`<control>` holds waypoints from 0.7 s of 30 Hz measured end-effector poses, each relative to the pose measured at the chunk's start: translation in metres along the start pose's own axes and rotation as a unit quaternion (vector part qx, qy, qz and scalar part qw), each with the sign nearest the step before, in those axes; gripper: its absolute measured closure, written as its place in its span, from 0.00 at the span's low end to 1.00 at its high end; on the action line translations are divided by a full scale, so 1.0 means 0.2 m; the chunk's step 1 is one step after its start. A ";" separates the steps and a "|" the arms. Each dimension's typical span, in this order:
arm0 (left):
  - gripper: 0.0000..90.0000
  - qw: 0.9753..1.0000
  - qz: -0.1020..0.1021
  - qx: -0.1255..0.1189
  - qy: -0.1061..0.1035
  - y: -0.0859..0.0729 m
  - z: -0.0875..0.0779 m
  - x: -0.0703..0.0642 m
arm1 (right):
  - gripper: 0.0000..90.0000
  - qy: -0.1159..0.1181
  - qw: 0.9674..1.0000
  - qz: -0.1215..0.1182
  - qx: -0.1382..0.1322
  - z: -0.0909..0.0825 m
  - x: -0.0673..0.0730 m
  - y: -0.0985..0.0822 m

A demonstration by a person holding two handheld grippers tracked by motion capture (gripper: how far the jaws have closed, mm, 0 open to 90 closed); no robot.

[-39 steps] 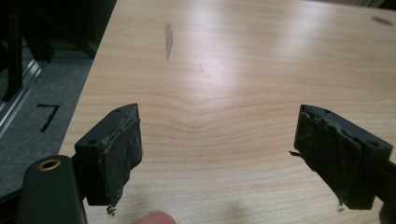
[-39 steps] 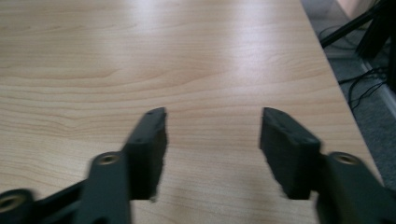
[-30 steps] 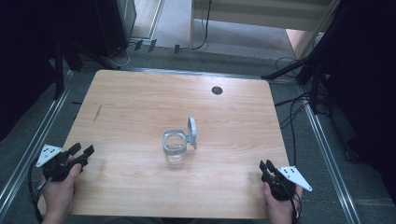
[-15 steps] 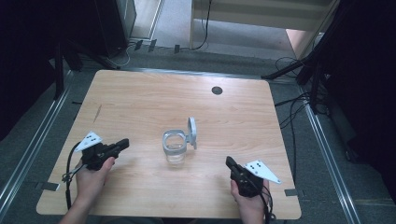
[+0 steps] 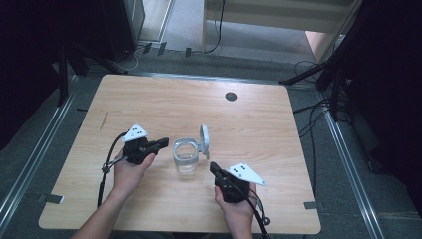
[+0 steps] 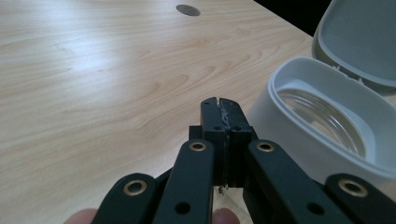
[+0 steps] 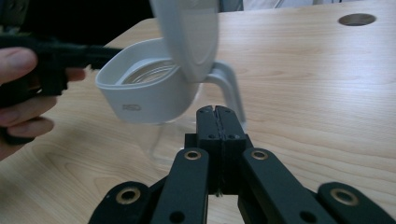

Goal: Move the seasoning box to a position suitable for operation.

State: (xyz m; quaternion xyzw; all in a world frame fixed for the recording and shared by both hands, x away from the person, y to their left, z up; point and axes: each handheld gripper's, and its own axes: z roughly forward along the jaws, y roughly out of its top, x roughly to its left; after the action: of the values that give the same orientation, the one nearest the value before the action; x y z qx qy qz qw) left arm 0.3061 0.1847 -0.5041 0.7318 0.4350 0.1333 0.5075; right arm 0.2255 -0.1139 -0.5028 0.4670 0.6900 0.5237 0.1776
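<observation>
Table: a light wooden top with rounded corners, seen from above; a small dark round hole sits near its far edge.
Left hand: it comes in from the bottom edge, left of centre, and grasps the left gripper from behind; a black cable loops beside the wrist.
Left gripper: it lies low over the table and points right, toward the jug. Its two black jaws are pressed together with nothing between them, as the left gripper view makes plain. The tips stand just beside the jug's white rim; whether they touch it cannot be told.
Jug: a clear jug with a white upper collar stands upright near the middle of the table, between the two grippers. Its white lid is swung open and stands up on the far right side of the rim.
Right gripper: it points up and left toward the jug's base, jaws pressed together on nothing, as the right gripper view shows. The tips are near the jug, apart from it.
Right hand: it enters from the bottom edge, right of centre, wrapped around the gripper body.
</observation>
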 end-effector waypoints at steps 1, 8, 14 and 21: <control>1.00 1.000 -0.001 0.001 -0.002 0.01 0.01 0.00 | 1.00 0.000 1.000 0.000 0.000 0.00 0.00 0.00; 1.00 1.000 0.014 0.010 -0.021 0.05 0.09 0.00 | 1.00 0.002 1.000 0.011 0.004 0.08 0.08 -0.01; 1.00 0.999 0.020 0.011 -0.044 0.06 0.12 0.00 | 1.00 -0.001 1.000 0.011 0.017 0.15 0.13 -0.01; 1.00 0.999 0.026 0.019 -0.044 0.06 0.11 0.00 | 1.00 -0.020 0.999 0.018 0.019 0.18 0.13 -0.01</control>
State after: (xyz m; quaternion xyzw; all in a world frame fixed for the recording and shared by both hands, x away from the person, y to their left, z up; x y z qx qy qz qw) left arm 0.3255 0.1693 -0.5038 0.7571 0.3960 0.1060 0.5086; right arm 0.2368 -0.0721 -0.5118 0.4927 0.6877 0.5042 0.1733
